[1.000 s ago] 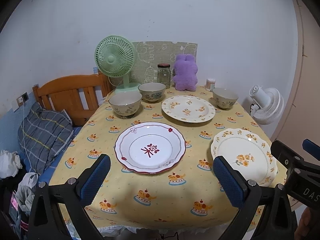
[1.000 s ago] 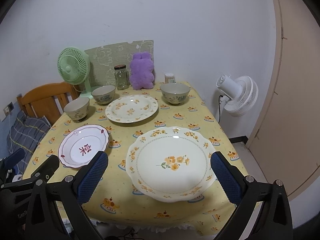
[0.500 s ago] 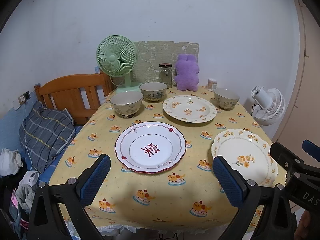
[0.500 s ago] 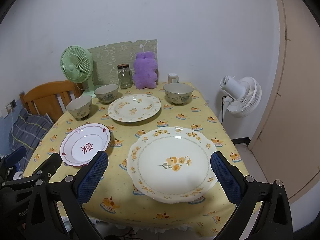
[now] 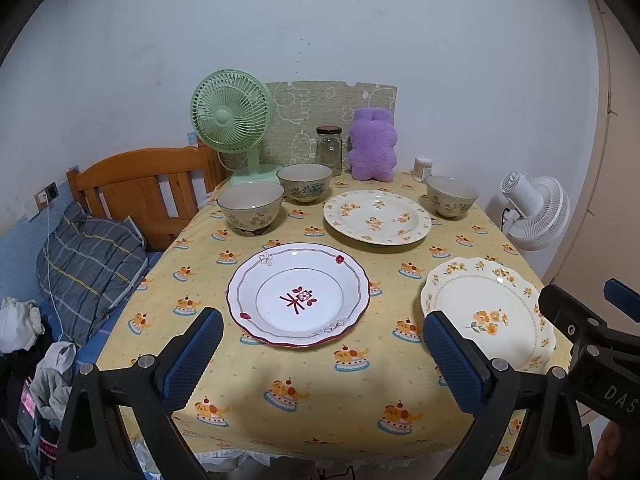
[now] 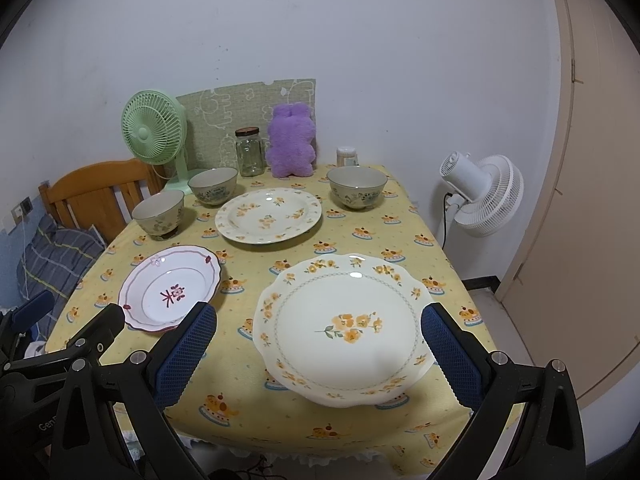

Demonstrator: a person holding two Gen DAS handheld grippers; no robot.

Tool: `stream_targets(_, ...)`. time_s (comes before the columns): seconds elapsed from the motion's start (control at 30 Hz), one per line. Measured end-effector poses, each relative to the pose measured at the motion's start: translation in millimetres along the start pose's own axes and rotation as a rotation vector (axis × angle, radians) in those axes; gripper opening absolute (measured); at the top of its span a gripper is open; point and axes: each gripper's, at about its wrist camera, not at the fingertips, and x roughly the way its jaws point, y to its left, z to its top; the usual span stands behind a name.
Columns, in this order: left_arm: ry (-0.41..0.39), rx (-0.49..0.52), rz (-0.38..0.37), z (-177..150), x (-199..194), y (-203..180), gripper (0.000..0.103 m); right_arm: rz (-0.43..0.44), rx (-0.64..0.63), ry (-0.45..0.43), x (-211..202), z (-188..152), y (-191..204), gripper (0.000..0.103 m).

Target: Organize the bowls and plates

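Yellow cartoon tablecloth covers the bench [image 5: 288,424], pushed against a white wall. Left hand-held gripper [image 5: 318,354] hangs wide open over the near edge, facing the red-trimmed plate [image 5: 298,294]; right hand-held gripper [image 6: 318,350] is spread wide too, in front of the scalloped flower plate [image 6: 344,328]. Further back sit a third floral plate [image 5: 377,217] and three bowls [image 5: 251,208] [image 5: 305,182] [image 5: 452,197]. Crowding the far edge: green fan [image 5: 231,120], glass jar [image 5: 329,150], purple plush [image 5: 373,148].
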Motion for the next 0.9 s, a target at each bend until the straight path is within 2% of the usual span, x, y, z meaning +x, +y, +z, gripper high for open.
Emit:
stream_targets(0.3,0.007,0.000,-0.024,9,14,5,0.095,-0.029,-0.010,0.014,9,8,10,0.102)
stream_targets(0.9,0.091,0.071,-0.170,42,55,12,0.088,-0.161,0.070,0.083,32,29,27,0.099)
